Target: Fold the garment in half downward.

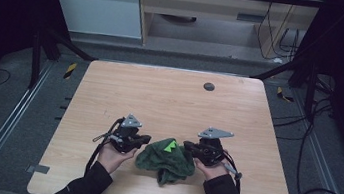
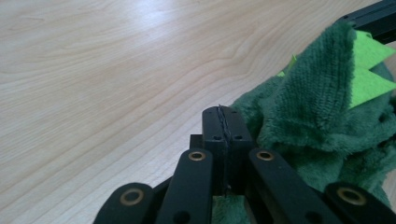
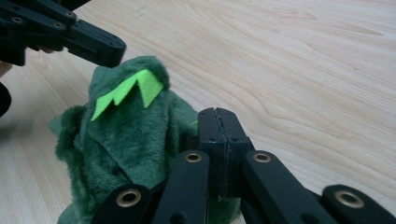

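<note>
A crumpled dark green plush cloth (image 1: 165, 160), deep-piled and fuzzy, with jagged bright lime felt triangles (image 1: 170, 146) on its top, lies on the near middle of a pale wood-grain bench (image 1: 170, 97), between two black hand-held tools. The left tool (image 1: 140, 138) sits just beside the cloth's left edge, the right tool (image 1: 189, 147) just beside its right edge; each is gripped from below by a hand in a dark sleeve, and each carries a grey three-cornered plate on top. In the left gripper view the left tool's (image 2: 225, 122) flat black jaws are pressed fully together, with the plush (image 2: 322, 116) rising just to their right; whether any fabric is pinched between them cannot be told, though green pile shows below the linkage. In the right gripper view the right tool's (image 3: 219, 123) jaws are likewise clenched flat against each other beside the cloth (image 3: 126, 140), whose felt zigzag (image 3: 126, 91) stands up in a peak, and again a pinch of fabric cannot be confirmed. The other tool's black arm (image 3: 79, 39) crosses that view's upper left, blurred. A small dark round disc (image 1: 208, 86) is set into the bench's far side. The cloth's underside and full shape are hidden in its folds.
</note>
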